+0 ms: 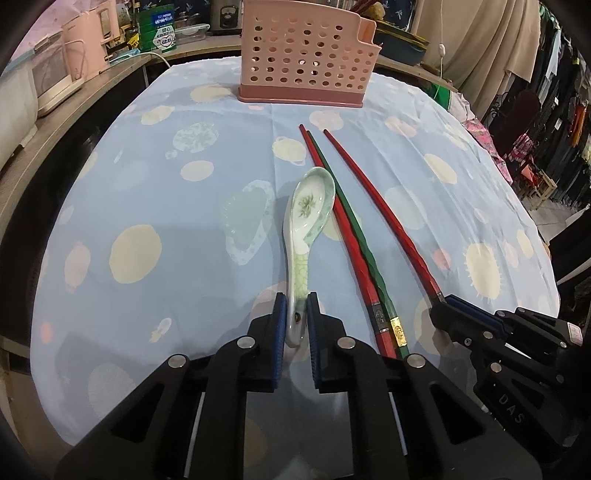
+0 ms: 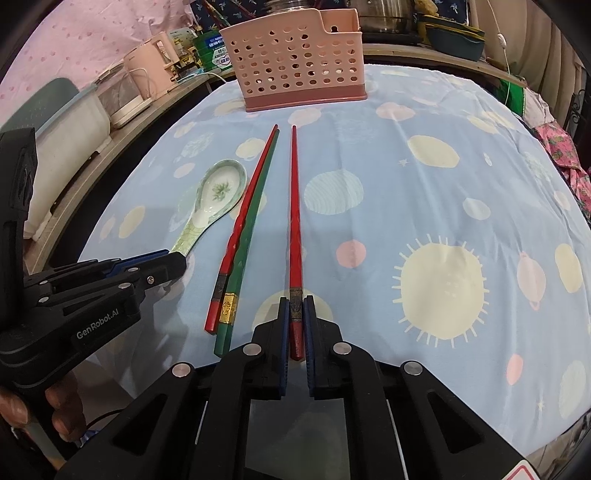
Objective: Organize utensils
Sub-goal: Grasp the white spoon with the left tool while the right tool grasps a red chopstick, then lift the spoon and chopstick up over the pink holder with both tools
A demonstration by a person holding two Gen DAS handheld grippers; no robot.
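A green-patterned ceramic spoon [image 1: 304, 221] lies on the blue tablecloth; it also shows in the right wrist view [image 2: 214, 199]. My left gripper [image 1: 295, 306] has its jaws closed on the spoon's handle end. A red chopstick [image 2: 294, 221] lies apart to the right, and my right gripper [image 2: 296, 306] is shut on its thick end. In the left wrist view this chopstick [image 1: 380, 210] runs to the right gripper [image 1: 443, 301]. A red chopstick [image 1: 340, 236] and a green chopstick [image 1: 354, 229] lie side by side between spoon and lone chopstick. A pink perforated utensil holder [image 1: 306, 55] stands at the far edge.
Pink and white kitchen appliances [image 1: 55, 70] line a wooden shelf on the left. Green boxes [image 1: 159, 29] and pots sit behind the holder. Clothes racks [image 1: 554, 110] stand to the right. The table's edge curves near both grippers.
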